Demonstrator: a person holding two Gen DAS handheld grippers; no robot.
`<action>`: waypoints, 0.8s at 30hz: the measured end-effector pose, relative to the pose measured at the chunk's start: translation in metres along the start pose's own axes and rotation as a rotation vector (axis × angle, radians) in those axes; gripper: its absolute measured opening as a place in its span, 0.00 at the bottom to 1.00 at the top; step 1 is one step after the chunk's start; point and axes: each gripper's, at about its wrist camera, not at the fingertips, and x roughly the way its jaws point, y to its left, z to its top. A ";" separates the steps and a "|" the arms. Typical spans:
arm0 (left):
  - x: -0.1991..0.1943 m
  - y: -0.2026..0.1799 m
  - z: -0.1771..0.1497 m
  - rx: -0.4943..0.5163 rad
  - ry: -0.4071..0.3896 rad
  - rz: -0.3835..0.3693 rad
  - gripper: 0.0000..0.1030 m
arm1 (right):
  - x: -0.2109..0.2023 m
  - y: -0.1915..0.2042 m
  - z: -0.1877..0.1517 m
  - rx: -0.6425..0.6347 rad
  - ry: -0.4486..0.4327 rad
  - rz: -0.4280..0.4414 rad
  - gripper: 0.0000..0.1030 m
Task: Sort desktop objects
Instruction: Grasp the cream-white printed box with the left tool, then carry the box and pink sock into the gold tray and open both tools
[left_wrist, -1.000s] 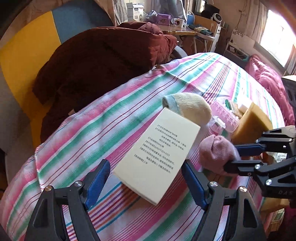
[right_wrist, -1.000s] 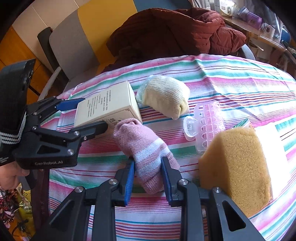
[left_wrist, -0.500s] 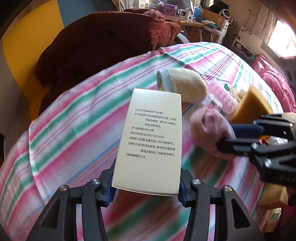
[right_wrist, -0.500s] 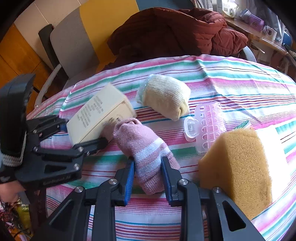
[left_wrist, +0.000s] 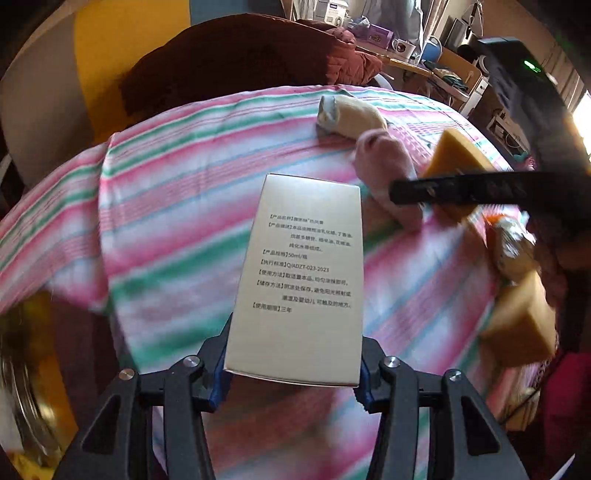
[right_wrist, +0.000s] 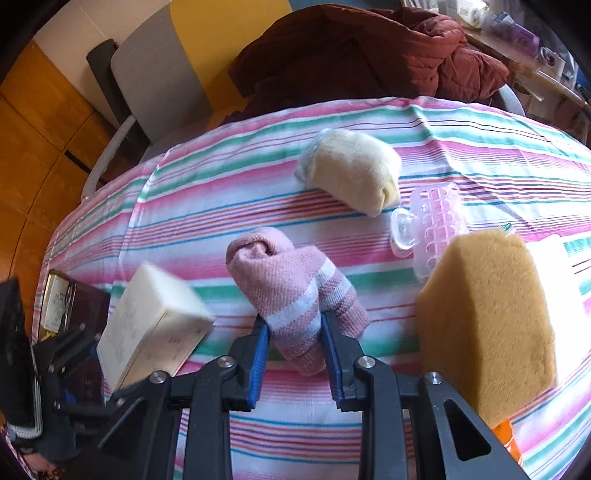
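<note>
While the right gripper (right_wrist: 293, 345) stays clamped on the soft pink sock (right_wrist: 291, 284), the left gripper (left_wrist: 291, 363) pinches the stiff, seemingly light carton (left_wrist: 301, 280) across its near end, left of that sock.

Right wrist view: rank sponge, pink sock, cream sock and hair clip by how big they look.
1. sponge, though nearest the camera
2. pink sock
3. cream sock, close to the pink one; farther away, so unsure
4. hair clip

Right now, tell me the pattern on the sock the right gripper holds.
The sock is pink knit with white bands, clearest in the right wrist view.
</note>
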 end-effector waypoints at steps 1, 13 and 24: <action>-0.002 -0.002 -0.005 0.005 -0.001 -0.004 0.51 | 0.000 0.002 0.000 -0.011 -0.008 -0.011 0.28; 0.007 -0.001 0.015 -0.096 -0.035 -0.021 0.55 | 0.004 0.009 0.009 -0.106 -0.066 -0.126 0.34; -0.010 -0.002 -0.012 -0.108 -0.090 -0.050 0.53 | -0.002 0.003 0.004 -0.057 -0.072 -0.082 0.26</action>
